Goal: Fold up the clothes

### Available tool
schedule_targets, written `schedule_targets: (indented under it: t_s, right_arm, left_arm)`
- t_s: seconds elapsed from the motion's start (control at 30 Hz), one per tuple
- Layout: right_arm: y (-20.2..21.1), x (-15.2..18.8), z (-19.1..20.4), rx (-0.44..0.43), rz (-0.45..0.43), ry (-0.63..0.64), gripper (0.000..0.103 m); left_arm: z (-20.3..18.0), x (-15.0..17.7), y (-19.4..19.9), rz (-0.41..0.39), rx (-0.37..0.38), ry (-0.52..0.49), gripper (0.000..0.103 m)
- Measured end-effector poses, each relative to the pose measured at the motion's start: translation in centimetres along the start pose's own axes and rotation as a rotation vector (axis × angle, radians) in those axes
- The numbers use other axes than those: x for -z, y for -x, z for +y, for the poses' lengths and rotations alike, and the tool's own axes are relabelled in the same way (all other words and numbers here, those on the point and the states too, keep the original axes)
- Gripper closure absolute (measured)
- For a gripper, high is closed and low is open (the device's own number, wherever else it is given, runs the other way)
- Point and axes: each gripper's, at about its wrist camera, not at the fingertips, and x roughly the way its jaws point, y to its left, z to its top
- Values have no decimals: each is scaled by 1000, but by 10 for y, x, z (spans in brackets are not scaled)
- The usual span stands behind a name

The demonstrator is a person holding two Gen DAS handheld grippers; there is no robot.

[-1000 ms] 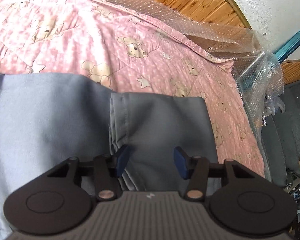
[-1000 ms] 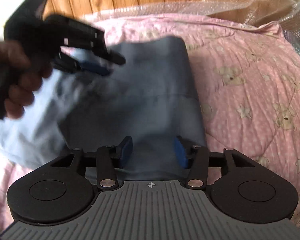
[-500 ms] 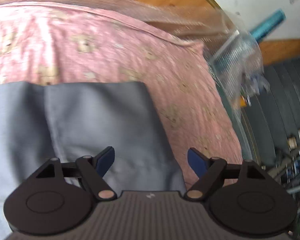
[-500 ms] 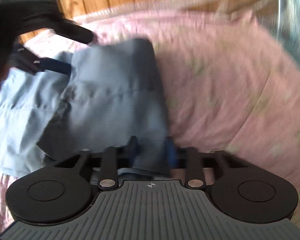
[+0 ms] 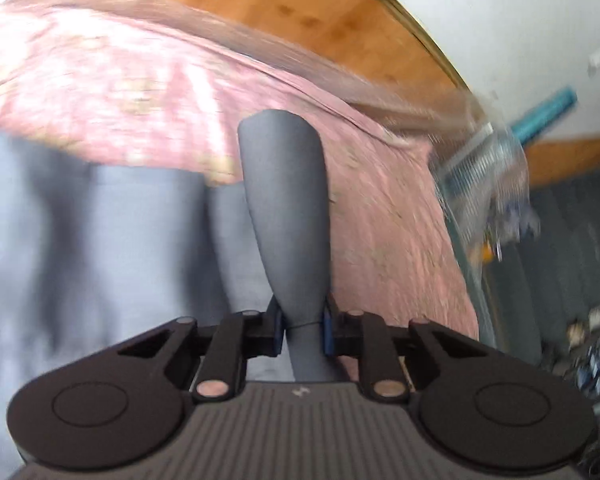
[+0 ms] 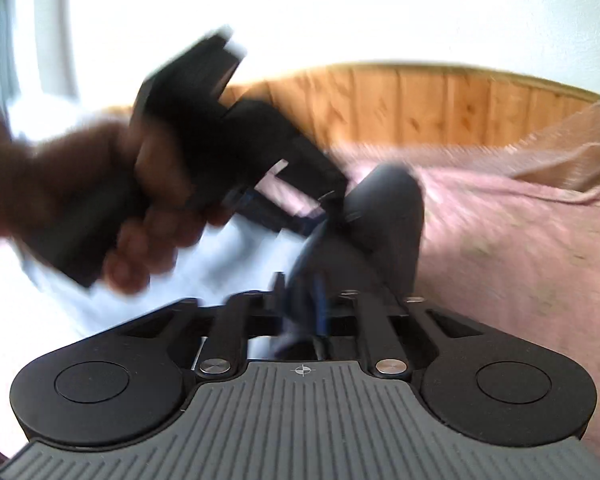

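Entry: grey garment (image 5: pixel 284 216), mid-fold, on the bed.

Left gripper (image 5: pixel 302 330): we hold its jaws clamped on a bunched fold of the grey garment. Half a second ago these jaws stood wide apart above flat cloth; now the fabric rises as a narrow column straight ahead of them, so we have closed and begun to lift. The rest of the garment hangs to the left of the jaws, blurred by motion.

Right gripper (image 6: pixel 302 312): jaws drawn together on dark cloth of the same garment (image 6: pixel 384 216), as they already were half a second ago. The view now tilts up toward the wall, where before it looked down onto the bed, so we judge this end raised too. Ahead and to the left of these jaws we see the left hand (image 6: pixel 152 236) gripping its tool, close by, with the cloth strung between the two grippers.

Pink quilt (image 5: pixel 380 216): lies beyond and right of the left jaws, beneath the garment. Wooden wall panelling (image 6: pixel 420 104) behind it.

Status, as we judge it: both ends are gripped and off the bed, so the edge is ready to be carried over for the next fold. Heavy blur hides which edge we hold.
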Motion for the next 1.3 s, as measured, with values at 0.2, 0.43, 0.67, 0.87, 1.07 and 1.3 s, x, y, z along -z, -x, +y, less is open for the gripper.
schedule_targets:
  t_s: [0.2,0.43,0.67,0.87,1.07,1.3]
  right_arm:
    - [-54,23,-7,-63,218,-124,78]
    - [-98,43,-3,-54,415,-54,89]
    - [-93,-5,-6,-37,290,-31,81]
    - [-125,30,16,-21,395,179,75]
    - [-87,5,35,-32,327,124,50]
    - [-93,4,96,-63,331,96,49]
  left_arm:
    - [84,15,17,-54,-68,167,80]
    - [102,28,21,-94,-116,213,69]
    - [106,54,65,-188,-126,237,51]
    - [116,80,100,-253,-133,267,58]
    - [160,116,189,-402,-246,379,43]
    - [271,167,323,-643,-429,668,34]
